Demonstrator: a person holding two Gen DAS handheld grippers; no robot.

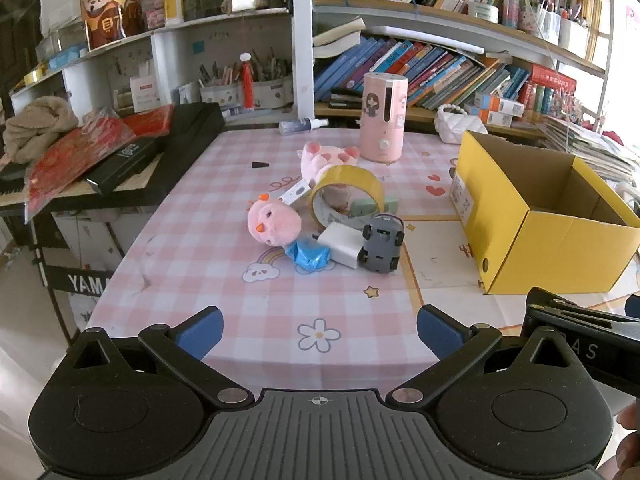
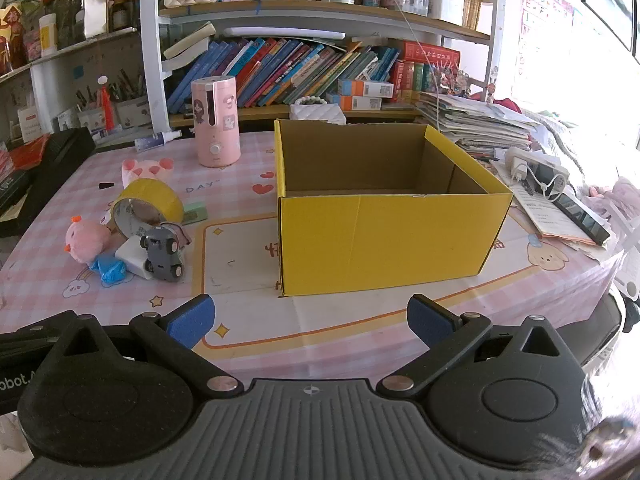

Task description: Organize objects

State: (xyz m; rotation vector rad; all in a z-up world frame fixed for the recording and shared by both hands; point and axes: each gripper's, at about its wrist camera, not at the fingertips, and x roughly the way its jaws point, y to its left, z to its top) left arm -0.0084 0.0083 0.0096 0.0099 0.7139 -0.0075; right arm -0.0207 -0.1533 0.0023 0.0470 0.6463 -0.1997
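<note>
Awaiting pickup: small clutter, centre of left-wrist frame, on pink checked tablecloth (image 1: 192,240).
Tape roll (image 1: 346,196): light, stiff; standing on edge, hole facing camera; pinch across its band.
Toy car (image 1: 382,248): hard, tipped, wheels showing; long axis near-vertical in frame.
Plush chick (image 1: 273,224): soft, squashable.
Yellow box (image 2: 384,240): open-topped, frame centre.
Left gripper (image 1: 320,330): jaws fully apart, holding nothing.
Right gripper (image 2: 310,320): likewise.

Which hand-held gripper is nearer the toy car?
Left. The left hand-held gripper faces the toy car head-on; the right hand-held gripper faces the yellow box, car off left.
</note>
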